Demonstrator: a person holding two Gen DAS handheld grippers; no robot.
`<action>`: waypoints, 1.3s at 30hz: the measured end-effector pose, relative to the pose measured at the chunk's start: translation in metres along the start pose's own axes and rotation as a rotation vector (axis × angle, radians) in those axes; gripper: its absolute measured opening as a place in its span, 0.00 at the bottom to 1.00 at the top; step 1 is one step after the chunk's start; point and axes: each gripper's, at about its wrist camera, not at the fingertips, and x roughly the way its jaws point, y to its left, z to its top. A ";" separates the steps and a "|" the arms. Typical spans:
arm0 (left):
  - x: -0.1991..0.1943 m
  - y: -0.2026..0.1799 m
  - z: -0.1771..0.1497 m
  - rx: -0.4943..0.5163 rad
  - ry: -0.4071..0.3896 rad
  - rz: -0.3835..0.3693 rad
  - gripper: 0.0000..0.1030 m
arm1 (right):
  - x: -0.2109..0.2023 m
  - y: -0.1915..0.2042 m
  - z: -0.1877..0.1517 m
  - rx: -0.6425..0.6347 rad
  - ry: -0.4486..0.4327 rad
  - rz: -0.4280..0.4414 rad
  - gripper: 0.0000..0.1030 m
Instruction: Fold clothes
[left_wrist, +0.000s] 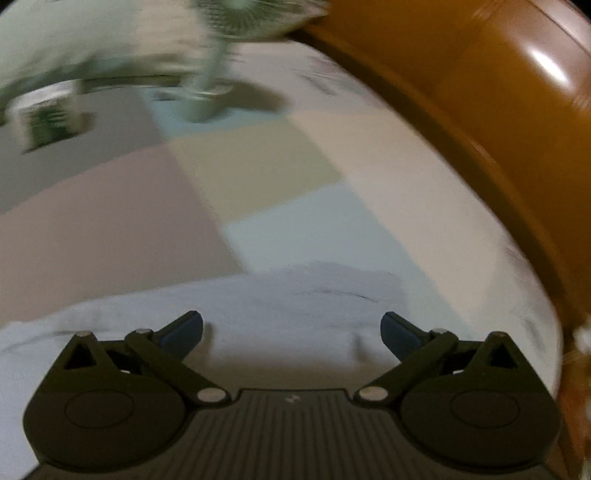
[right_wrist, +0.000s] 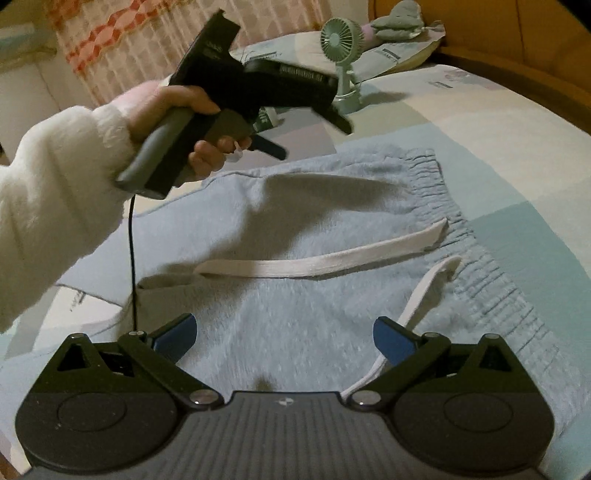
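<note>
**Jaws wide on both sides, trousers flat on the bed**

Your right gripper (right_wrist: 284, 338) hangs low over the pale blue fleece trousers (right_wrist: 295, 236), its jaws spread wide and nothing between them. One white drawstring (right_wrist: 406, 310) trails under its right finger; a second drawstring (right_wrist: 325, 264) lies loose across the front panel. Further out, the elastic waistband (right_wrist: 461, 229) runs along the right edge, and the garment lies spread on the patchwork bedsheet (right_wrist: 480, 122).

Your left gripper (left_wrist: 291, 328), held by your left hand (right_wrist: 177, 107) above the far side of the cloth, is also fully apart and empty.

Whether this spread is laid out for folding or partway through a fold is not clear. For any pinch, take the fleece edge alone, keep the drawstrings out of the jaws, and lift both sides evenly. The small green fan (right_wrist: 341, 40) stands well beyond the garment.
</note>
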 end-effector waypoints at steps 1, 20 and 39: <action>0.005 -0.008 -0.002 0.015 0.018 -0.026 0.98 | -0.001 -0.001 0.000 0.004 -0.001 0.000 1.00; 0.051 -0.059 0.008 0.053 0.126 -0.059 0.99 | -0.021 -0.014 -0.007 0.035 -0.020 -0.070 1.00; -0.031 -0.078 -0.015 0.203 0.073 -0.033 0.99 | -0.008 -0.021 -0.013 -0.065 0.080 -0.242 1.00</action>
